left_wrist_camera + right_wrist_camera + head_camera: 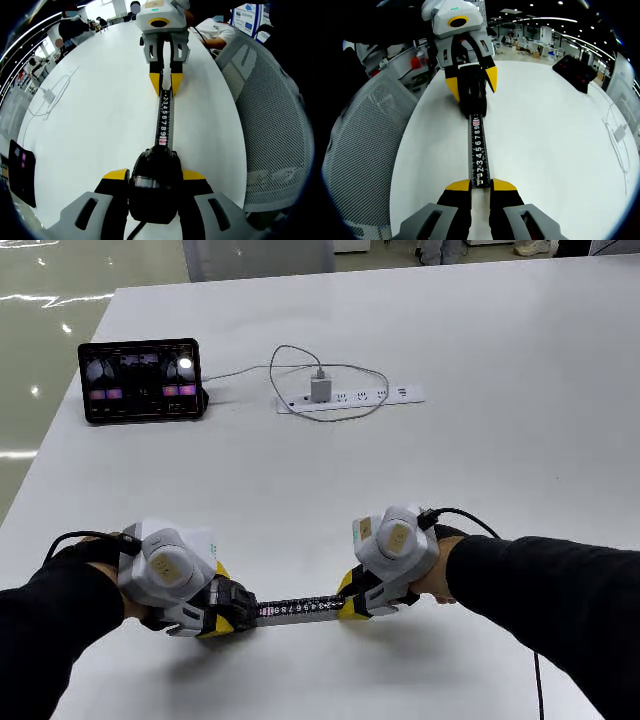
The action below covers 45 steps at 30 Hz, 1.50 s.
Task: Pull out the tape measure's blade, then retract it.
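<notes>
A black tape measure (155, 192), its black blade (163, 117) marked with white numerals and a red patch closest to the tape measure, on a white tabletop (100, 115). The pale grey left gripper (155, 174) and right gripper (481, 185) show black jaws tipped yellow. Beyond the tape measure, a black tablet (141, 380) glows purple.

- A broad white workbench (470, 350) runs to the far edge of the head view.
- A dark tablet (141, 380) with a lit screen stands toward the far side, left of a white power strip (350, 397) holding a charger (320, 389).
- The glossy pale-green floor (45, 310) reflects the lamps.
- A grey mesh chair back (270, 125) stands beside the bench.
- Ceiling light strips (555, 19) hang over an open hall.
</notes>
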Each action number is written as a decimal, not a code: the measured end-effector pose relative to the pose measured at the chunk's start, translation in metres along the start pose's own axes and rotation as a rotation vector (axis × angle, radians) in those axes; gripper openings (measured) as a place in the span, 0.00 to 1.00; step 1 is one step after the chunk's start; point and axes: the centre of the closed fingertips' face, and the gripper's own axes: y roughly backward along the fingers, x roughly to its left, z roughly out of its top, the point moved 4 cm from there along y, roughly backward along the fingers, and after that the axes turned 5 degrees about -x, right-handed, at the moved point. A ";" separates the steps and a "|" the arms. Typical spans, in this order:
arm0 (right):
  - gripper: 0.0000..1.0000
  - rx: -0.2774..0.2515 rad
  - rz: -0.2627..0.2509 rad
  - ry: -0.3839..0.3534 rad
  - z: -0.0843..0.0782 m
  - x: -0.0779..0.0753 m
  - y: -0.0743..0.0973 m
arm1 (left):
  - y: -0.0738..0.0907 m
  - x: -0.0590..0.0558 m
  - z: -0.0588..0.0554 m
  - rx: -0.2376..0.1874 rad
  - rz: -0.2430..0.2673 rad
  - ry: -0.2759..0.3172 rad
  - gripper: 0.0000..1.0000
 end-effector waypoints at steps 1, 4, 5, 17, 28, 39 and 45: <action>0.09 0.002 0.000 -0.001 -0.001 0.000 0.001 | 0.000 0.000 0.000 0.000 0.000 0.000 0.33; 0.09 0.003 -0.001 -0.007 -0.003 0.000 0.004 | 0.000 0.000 0.000 0.000 0.001 0.001 0.33; 0.09 0.004 -0.001 -0.008 -0.004 0.000 0.004 | 0.000 0.000 0.000 0.000 0.001 0.001 0.33; 0.09 0.008 -0.002 -0.011 -0.010 -0.002 0.012 | 0.000 0.001 0.000 0.001 0.002 0.004 0.33; 0.09 0.013 -0.006 -0.011 -0.017 -0.002 0.018 | 0.000 0.000 0.000 0.001 0.004 0.004 0.33; 0.09 0.022 -0.012 -0.013 -0.025 -0.002 0.026 | 0.000 0.000 0.001 0.001 0.004 0.004 0.33; 0.09 0.023 -0.015 -0.019 -0.028 -0.002 0.030 | -0.001 0.000 0.001 0.001 0.006 0.003 0.33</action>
